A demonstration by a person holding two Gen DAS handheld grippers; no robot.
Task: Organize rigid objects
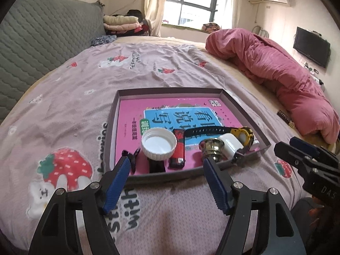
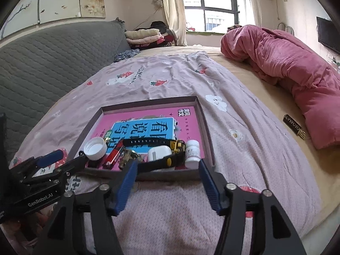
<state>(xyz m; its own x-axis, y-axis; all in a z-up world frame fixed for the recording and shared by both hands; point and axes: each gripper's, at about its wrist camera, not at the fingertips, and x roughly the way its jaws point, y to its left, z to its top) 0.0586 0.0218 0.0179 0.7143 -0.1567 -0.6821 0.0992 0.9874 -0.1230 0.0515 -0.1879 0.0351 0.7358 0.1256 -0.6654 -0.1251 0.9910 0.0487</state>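
A shallow grey tray [image 1: 114, 123] [image 2: 148, 104] lies on the bed with a pink book [image 1: 131, 114] flat inside. Along its near edge sit a white cap [image 1: 158, 143] [image 2: 95, 146], a red lighter [image 1: 178, 148] [image 2: 113, 155], a brass knob [image 1: 212, 148] [image 2: 127, 156], a white charger [image 1: 230, 144] [image 2: 158, 152], a black-and-yellow watch [image 1: 244, 133] [image 2: 167, 161] and a white pill bottle [image 2: 192, 153]. My left gripper [image 1: 165, 160] [image 2: 70, 159] hangs open just short of the cap, holding nothing. My right gripper [image 2: 167, 163] [image 1: 291, 146] is open in front of the watch and bottle, also holding nothing.
A rolled pink duvet [image 1: 276, 74] [image 2: 286, 63] lies along the bed's right side, with a small black tag [image 2: 294, 125] beside it. A grey quilted headboard [image 1: 42, 42] rises on the left. Folded clothes [image 2: 144, 35] are stacked at the far end under the window.
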